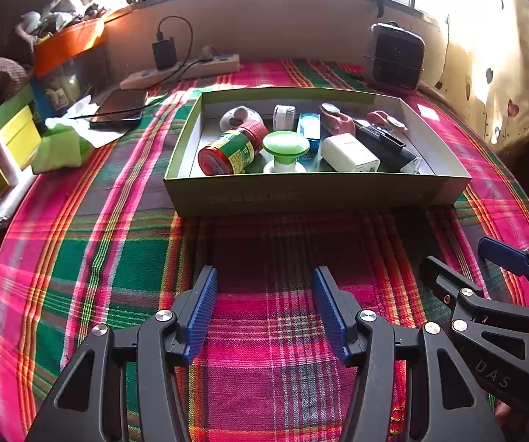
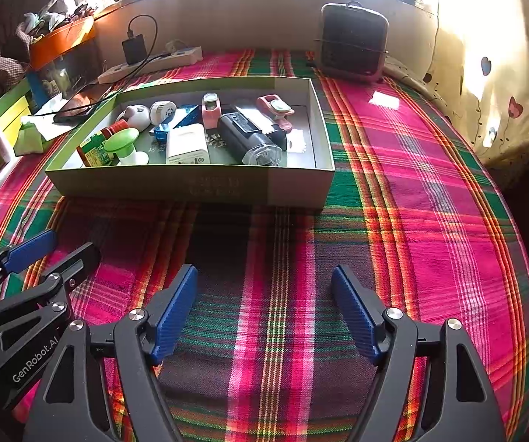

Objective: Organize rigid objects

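Here, a shallow rectangular cardboard box [image 1: 316, 193] with matte green-grey walls sits on a woven plaid cloth [image 1: 117, 258] of pink, green and orange stripes. All the rigid objects lie inside it: one glossy red jar [image 1: 227, 151] with a green label, on its side at the near left; one smooth green mushroom-shaped plastic piece [image 1: 285, 149] on a white base just beside it; one white rounded block [image 1: 349, 154]; one black cylinder [image 2: 249, 140] with a clear end; one small blue carton [image 1: 308, 129]; and two pink clip-like gadgets [image 1: 336, 118]. The left gripper [image 1: 264, 305] hovers over the cloth in front of the box, its ribbed blue pads [image 1: 200, 316] spread wide and gripping nothing. The right gripper [image 2: 264, 309] hangs just beside it, likewise released and empty. Behind the box stand one beige power strip [image 1: 191, 72] and one dark boxy fan [image 2: 353, 42].
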`<state>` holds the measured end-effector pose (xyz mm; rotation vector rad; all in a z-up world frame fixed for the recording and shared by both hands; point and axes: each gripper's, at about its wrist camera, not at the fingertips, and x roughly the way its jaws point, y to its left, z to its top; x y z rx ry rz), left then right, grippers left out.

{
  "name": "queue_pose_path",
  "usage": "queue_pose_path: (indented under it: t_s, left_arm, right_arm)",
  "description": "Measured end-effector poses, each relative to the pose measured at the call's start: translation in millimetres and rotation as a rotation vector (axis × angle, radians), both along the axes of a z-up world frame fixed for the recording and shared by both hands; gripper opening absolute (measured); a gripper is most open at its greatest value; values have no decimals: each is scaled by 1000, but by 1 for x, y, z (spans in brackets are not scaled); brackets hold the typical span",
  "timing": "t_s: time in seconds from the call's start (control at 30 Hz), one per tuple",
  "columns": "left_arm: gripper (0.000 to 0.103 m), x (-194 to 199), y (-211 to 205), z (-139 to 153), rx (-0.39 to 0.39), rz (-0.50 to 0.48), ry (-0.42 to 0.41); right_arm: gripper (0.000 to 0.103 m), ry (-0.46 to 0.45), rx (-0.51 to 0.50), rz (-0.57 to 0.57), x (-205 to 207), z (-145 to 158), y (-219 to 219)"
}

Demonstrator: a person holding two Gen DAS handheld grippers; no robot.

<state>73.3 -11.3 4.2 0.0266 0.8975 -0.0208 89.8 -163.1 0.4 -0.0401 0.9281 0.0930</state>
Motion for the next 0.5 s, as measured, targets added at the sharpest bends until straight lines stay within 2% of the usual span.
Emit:
queue_pose_path:
  t_s: [0.5]
  left_arm:
    - [54, 0, 0, 0, 0, 0, 0]
  right_arm:
    - [77, 0, 0, -1, 0, 0, 0]
